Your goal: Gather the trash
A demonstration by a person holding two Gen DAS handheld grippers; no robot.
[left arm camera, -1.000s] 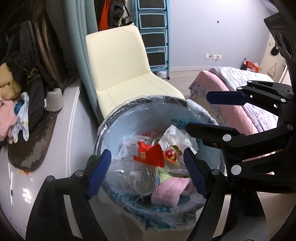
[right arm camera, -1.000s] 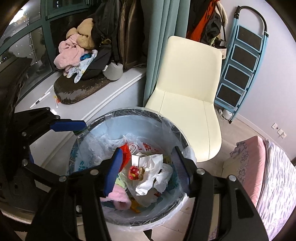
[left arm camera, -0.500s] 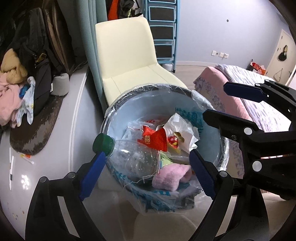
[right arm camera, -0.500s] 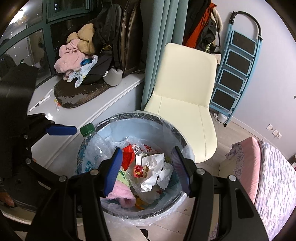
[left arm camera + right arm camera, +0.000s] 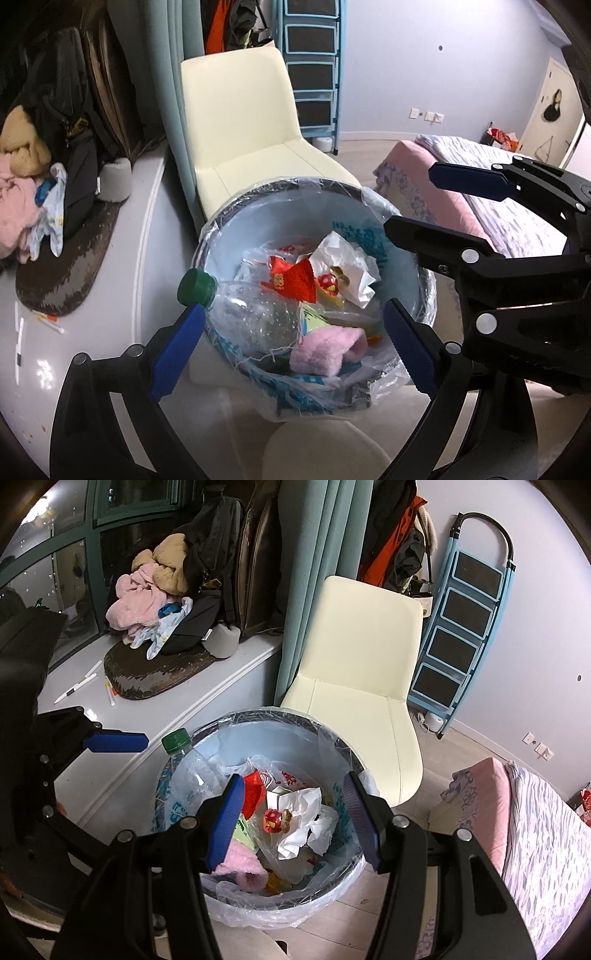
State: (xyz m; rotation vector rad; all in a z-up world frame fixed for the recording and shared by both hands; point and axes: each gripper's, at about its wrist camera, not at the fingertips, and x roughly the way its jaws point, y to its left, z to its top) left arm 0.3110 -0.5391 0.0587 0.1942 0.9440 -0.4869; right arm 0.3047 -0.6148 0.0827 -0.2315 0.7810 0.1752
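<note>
Left wrist view: left gripper (image 5: 291,345), fingers opening and released, hovers above the clear, green-capped plastic bottle (image 5: 255,314) dropped into the plastic-lined round bin (image 5: 236,229).

Right wrist view: right gripper (image 5: 295,823), fingers parted, empty, waits above the bin's rubbish.

a cream chair (image 5: 364,672) stands beside a teal curtain (image 5: 306,576), with a blue step ladder (image 5: 461,627) leaning on the wall. clothes (image 5: 147,590) pile on the window ledge (image 5: 184,701). a pink-sheeted bed (image 5: 461,192) sits to the right.
</note>
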